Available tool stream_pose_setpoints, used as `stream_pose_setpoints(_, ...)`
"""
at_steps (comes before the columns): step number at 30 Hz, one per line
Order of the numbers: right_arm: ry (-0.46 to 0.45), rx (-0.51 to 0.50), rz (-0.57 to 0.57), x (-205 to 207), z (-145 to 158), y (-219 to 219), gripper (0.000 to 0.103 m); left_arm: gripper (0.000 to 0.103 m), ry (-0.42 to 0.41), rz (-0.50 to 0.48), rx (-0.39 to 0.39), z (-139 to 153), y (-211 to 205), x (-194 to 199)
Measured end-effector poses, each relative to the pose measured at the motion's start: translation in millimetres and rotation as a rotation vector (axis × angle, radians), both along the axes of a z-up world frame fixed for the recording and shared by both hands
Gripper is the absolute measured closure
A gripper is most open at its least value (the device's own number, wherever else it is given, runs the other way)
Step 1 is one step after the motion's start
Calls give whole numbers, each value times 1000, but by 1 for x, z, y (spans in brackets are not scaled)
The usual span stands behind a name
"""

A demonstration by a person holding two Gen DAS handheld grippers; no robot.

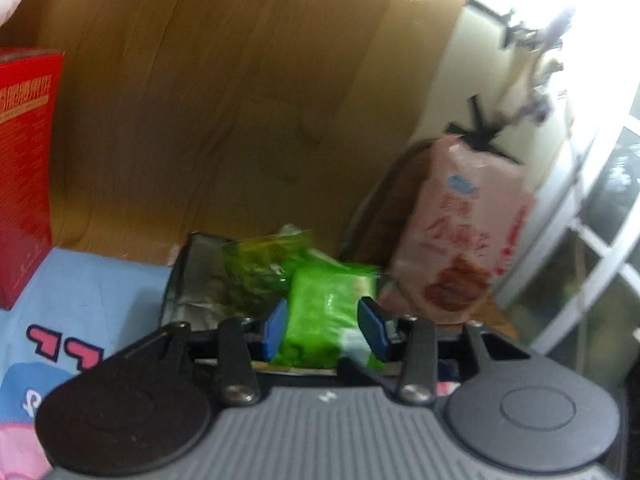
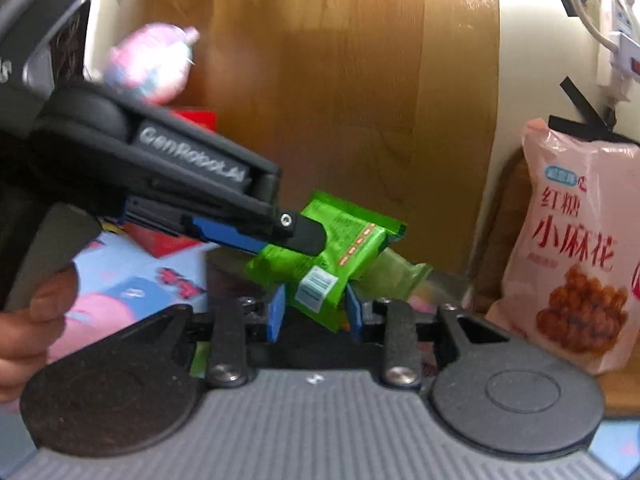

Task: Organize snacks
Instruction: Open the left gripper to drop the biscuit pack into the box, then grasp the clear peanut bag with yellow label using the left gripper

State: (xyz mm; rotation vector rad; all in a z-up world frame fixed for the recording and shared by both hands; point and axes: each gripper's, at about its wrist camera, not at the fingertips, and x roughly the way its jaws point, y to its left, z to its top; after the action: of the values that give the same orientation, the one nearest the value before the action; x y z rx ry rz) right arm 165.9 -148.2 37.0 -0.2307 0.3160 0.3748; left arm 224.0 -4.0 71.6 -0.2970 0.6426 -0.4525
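The pink snack bag (image 2: 576, 248) at three o'clock in the right wrist view carries large red characters "红糖" and "小麻花" above a picture of fried twists; its small blue badge is too small to read. At nine o'clock, the side of the other gripper (image 2: 296, 236) bears raised grey lettering "GenRobot.AI". The green packet (image 2: 320, 256) shows a barcode label, its print unreadable. In the left wrist view, the red box (image 1: 24, 168) at nine o'clock has gold characters, blurred beyond reading.
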Motion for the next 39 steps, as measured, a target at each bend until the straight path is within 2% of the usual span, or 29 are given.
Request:
stream_pose_setpoints(2,11,33,11,-8,-1,-9,64,64,21,-6,-26,-5,6,-5)
stream_pose_setpoints(6,19,91,46,-44,-5,-29,64,65,4,-42,-39,-9,21,-39)
stream_pose_setpoints(9,85,138,58,-79,-16,-47,64,63,32,-95,-51,-19,29,-72)
stream_pose_setpoints(12,169,159,102,-115,-30,-60,63,63,65,-158,-25,-36,31,-107)
stream_pose_setpoints(14,212,143,156,-136,-39,-63,58,62,94,-178,-6,-49,35,-127)
stream_pose_setpoints(18,223,40,283,-177,-51,-54,58,62,129,-153,17,-66,52,-157)
stream_pose_setpoints(20,244,16,349,-189,-53,-44,58,61,149,-132,0,-71,64,-167)
stream_pose_setpoints(22,269,0,403,-192,-54,-31,59,62,159,-136,-38,-74,70,-172)
stream_pose_setpoints(24,286,-15,415,-188,-59,-16,59,62,148,-131,-36,-74,69,-175)
stream_pose_setpoints(27,251,-30,369,-176,-63,2,63,63,151,-118,-47,-75,66,-175)
stream_pose_setpoints(28,257,-17,354,-170,-62,5,70,63,157,-111,-60,-76,67,-174)
stream_pose_setpoints(33,262,-24,312,-152,-57,11,72,67,188,-81,-111,-74,68,-159)
stream_pose_setpoints(37,225,-24,303,-145,-41,4,72,69,131,-76,-134,-50,60,-149)
stream_pose_setpoints(39,198,-4,301,-137,-21,-1,72,69,84,-72,-154,-31,56,-142)
